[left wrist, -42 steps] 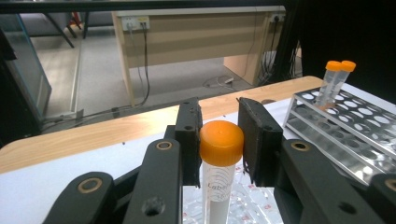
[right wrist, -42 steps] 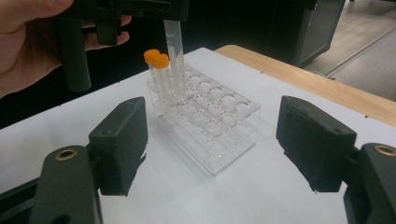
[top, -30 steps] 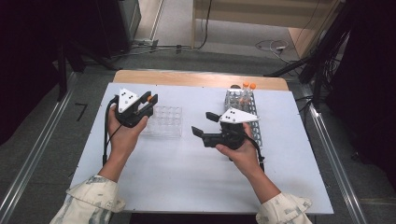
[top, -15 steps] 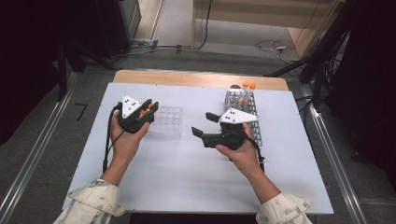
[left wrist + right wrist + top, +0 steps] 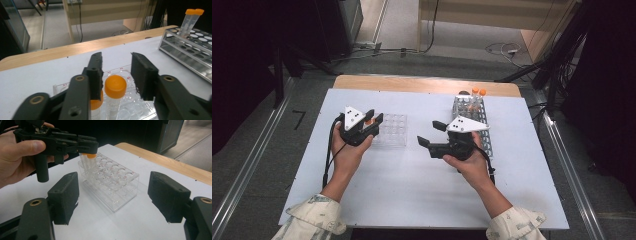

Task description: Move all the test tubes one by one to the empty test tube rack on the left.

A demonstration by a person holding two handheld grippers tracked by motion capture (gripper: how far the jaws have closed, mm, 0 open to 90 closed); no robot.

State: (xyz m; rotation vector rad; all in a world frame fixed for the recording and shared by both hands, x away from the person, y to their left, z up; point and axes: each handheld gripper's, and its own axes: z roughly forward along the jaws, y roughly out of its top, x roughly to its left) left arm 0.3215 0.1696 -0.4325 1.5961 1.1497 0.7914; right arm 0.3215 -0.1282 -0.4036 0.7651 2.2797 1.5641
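Orange-capped tube [image 5: 115,86] stands free between the just-opened left gripper [image 5: 117,72] jaws.

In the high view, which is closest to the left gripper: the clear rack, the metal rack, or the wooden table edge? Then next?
1. Clear rack, right beside the left gripper.
2. Wooden table edge, beyond it.
3. Metal rack, far right.

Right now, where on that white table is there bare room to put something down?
The near half of the white table, between the two sleeves, is bare, and so is the far strip beside the wooden edge. It is crowded around the clear rack and the metal rack.
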